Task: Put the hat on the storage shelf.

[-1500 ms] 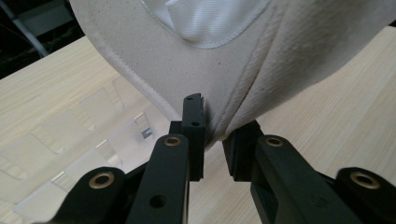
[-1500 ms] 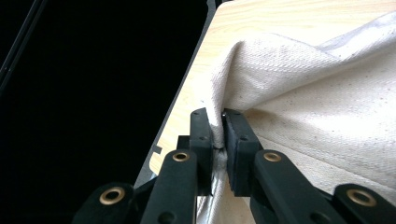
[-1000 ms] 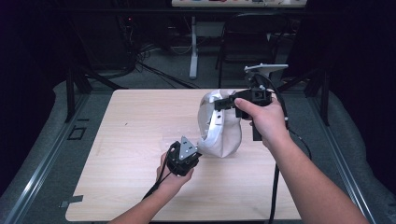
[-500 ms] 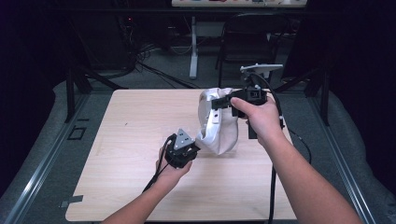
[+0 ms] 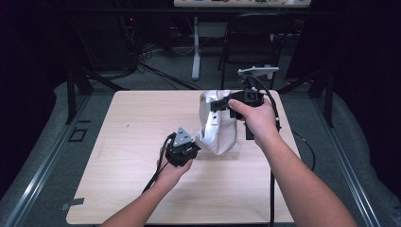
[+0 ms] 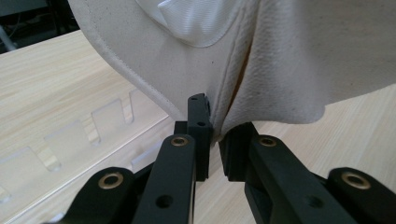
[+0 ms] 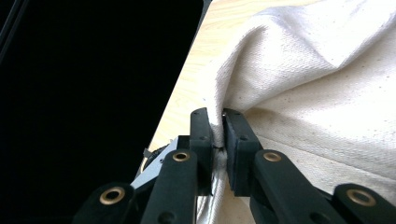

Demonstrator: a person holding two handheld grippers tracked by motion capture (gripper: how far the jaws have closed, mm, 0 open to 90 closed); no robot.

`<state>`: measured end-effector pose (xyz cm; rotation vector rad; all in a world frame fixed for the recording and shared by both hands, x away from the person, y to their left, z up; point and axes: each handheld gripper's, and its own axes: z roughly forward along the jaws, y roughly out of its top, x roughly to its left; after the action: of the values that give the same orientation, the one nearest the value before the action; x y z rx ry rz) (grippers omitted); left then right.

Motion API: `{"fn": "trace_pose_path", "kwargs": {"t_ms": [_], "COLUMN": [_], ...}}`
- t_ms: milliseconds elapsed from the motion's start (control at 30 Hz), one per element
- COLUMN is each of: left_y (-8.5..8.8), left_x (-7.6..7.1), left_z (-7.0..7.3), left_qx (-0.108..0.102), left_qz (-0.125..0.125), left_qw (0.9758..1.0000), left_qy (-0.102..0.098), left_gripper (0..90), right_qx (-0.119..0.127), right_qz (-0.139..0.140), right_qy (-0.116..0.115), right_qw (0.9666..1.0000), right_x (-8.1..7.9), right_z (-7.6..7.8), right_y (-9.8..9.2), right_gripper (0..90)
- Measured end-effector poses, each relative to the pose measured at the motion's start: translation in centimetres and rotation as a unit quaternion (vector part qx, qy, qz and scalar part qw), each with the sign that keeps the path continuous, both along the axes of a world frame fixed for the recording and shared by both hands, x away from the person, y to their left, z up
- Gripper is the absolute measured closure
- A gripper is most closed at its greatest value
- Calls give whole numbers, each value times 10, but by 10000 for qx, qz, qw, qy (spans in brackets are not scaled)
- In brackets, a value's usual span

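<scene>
Both hand-held grippers clamp the cloth bag (image 5: 222,127), centre-right of frame on the worktop (image 5: 132,123): left hand-held gripper (image 5: 191,147) has shifted right along its lower edge; right hand-held gripper (image 5: 218,105) keeps the top raised, likely opening it.

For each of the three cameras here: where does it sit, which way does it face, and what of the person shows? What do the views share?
High view: fixed above the person's side, looking forward and down on the wooden table; both forearms and hands enter from the bottom, left tongs and right tongs on the cream cloth bag.
Left gripper view: rides the left tongs, facing the bag's lower fold.
Right gripper view: rides the right tongs, facing a bag edge by the table's edge.
Shared: all show the bag and table.
</scene>
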<state>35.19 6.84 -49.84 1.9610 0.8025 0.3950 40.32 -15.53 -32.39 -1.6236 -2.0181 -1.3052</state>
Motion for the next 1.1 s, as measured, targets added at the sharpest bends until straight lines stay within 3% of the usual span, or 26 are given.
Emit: {"fn": "trace_pose_path", "kwargs": {"t_ms": [133,333,967,1100], "left_y": [4,7,14,16], "left_x": [1,2,1,1], "left_z": [-8,-9,-17,-19], "left_qx": [-66,-149,70,-43], "left_qz": [7,5,147,186], "left_qw": [10000,9998,9996,9993], "left_qy": [54,115,230,308], "left_gripper": [839,839,843,843], "right_qx": [-37,-42,-45,-20], "right_qz": [11,62,142,141], "right_qy": [52,102,215,239], "right_qw": [10000,9999,9997,9996], "right_x": [2,4,6,7], "right_z": [-5,-12,-24,-27], "right_y": [4,7,15,16], "right_gripper": [832,832,833,834]}}
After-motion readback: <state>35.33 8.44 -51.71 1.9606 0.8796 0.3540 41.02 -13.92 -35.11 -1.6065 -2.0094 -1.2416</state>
